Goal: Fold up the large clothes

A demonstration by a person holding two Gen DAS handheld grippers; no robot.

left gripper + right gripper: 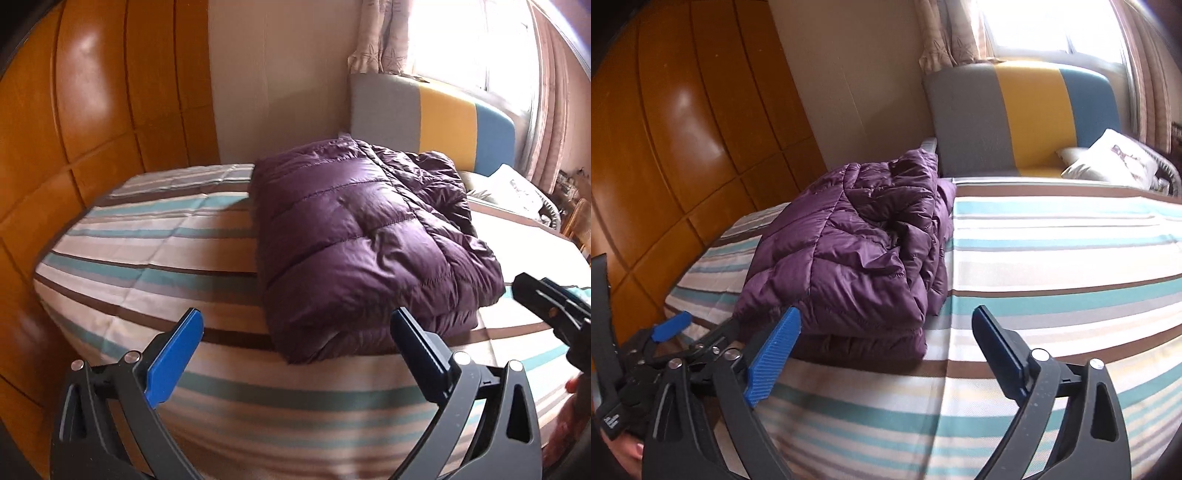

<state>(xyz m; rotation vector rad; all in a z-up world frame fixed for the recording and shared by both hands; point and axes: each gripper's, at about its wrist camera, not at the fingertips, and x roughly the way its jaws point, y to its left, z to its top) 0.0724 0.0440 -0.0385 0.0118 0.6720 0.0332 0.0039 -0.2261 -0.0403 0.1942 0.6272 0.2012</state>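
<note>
Left tongs (pixel 295 334) and right tongs (pixel 886 332) gape empty before the folded purple jacket (pixel 365 236) (underside hidden).

Daylight is admitted upper right through an overexposed window (pixel 476 40); edges are bowed by fisheye, lower edges blurred.

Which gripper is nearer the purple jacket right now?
Left, though only slightly. The left gripper is open facing the folded purple jacket; the right gripper is open, just off its right edge.
</note>
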